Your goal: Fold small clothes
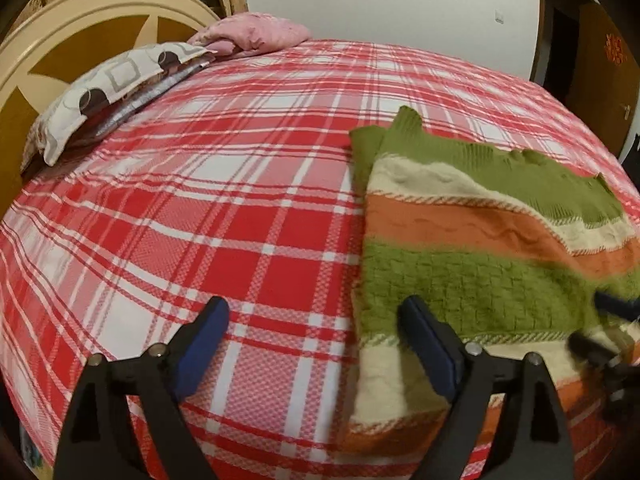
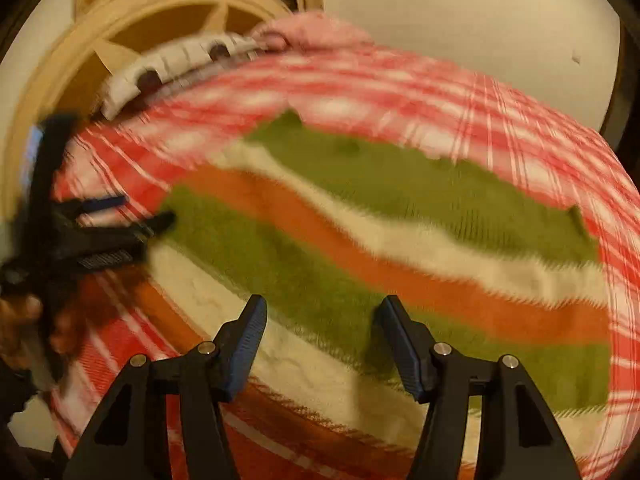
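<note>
A small knitted sweater (image 1: pixel 472 248) with green, cream and orange stripes lies folded flat on the red and white plaid bedspread (image 1: pixel 224 208). My left gripper (image 1: pixel 314 312) is open over the sweater's left edge; one finger is above the bedspread, the other above the green stripe. In the blurred right wrist view the sweater (image 2: pixel 384 232) fills the middle, and my right gripper (image 2: pixel 322 312) is open just above its green and cream stripes. The left gripper (image 2: pixel 132 212) shows at the left there. The right gripper's tip (image 1: pixel 612 312) shows at the right edge of the left wrist view.
A patterned pillow (image 1: pixel 104 92) and a pink cloth (image 1: pixel 256 32) lie at the head of the bed by the tan headboard (image 1: pixel 68 36). A white wall (image 1: pixel 380 4) stands behind. A dark wooden door (image 1: pixel 600 72) is at the far right.
</note>
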### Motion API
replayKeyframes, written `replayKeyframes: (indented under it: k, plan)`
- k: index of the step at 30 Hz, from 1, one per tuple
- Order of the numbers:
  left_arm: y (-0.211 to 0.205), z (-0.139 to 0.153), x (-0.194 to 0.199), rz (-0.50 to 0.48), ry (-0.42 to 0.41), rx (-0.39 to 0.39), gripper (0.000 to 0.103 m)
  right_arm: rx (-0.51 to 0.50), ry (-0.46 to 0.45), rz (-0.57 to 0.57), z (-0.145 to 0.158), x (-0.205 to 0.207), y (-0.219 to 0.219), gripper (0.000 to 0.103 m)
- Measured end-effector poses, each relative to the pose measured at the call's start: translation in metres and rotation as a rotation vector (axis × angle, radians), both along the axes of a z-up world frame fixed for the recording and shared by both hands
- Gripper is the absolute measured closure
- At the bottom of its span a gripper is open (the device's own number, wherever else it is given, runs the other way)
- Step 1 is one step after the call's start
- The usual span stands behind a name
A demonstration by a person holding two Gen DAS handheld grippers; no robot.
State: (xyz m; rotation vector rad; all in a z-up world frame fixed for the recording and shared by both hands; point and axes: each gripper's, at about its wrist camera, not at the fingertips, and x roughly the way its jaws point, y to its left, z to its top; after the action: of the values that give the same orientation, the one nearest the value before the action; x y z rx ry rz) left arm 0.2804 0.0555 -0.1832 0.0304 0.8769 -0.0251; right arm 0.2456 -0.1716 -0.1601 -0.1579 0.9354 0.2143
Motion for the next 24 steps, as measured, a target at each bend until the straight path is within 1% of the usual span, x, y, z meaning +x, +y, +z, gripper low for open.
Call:
replayKeyframes:
  k: [1,2,4,6,8,9,12,15,17,19,24]
  plan:
    - [-0.001,0.000,0.000,-0.002,0.002,-0.002,0.011,0.009,0.006,-0.004,-0.007,-0.002,-0.002,0.042]
    - [0.000,-0.001,0.000,-0.004,0.001,-0.001,0.010,0.016,-0.025,0.004,-0.007,-0.005,-0.003,0.042]
    - [0.000,-0.001,0.001,-0.004,0.005,-0.009,0.010,0.000,-0.043,0.007,-0.009,-0.011,-0.004,0.042]
    - [0.002,-0.003,0.001,-0.007,0.010,-0.021,0.008,-0.017,-0.049,0.004,-0.009,-0.017,-0.004,0.042]
    - [0.006,-0.004,0.002,-0.002,0.024,-0.040,0.005,-0.031,-0.053,0.006,-0.009,-0.019,-0.004,0.042]
    - [0.009,-0.005,0.002,0.002,0.032,-0.052,0.004,-0.029,-0.052,0.002,-0.009,-0.018,-0.004,0.042]
    - [0.014,-0.006,-0.002,0.004,0.045,-0.072,0.003,-0.024,-0.055,-0.012,-0.008,-0.022,-0.007,0.042]
    - [0.011,-0.006,-0.011,-0.011,0.029,-0.032,0.003,-0.030,-0.048,-0.014,-0.006,-0.026,-0.006,0.042]
    - [0.011,-0.008,-0.016,-0.024,0.031,-0.020,0.003,-0.033,-0.040,-0.019,-0.007,-0.025,-0.006,0.042]
    - [0.015,-0.009,-0.018,-0.023,0.044,-0.033,0.000,-0.041,-0.039,-0.021,-0.007,-0.026,-0.006,0.042]
    - [0.025,-0.009,-0.029,-0.036,0.031,-0.050,0.000,-0.038,-0.026,-0.029,0.001,-0.027,-0.004,0.042]
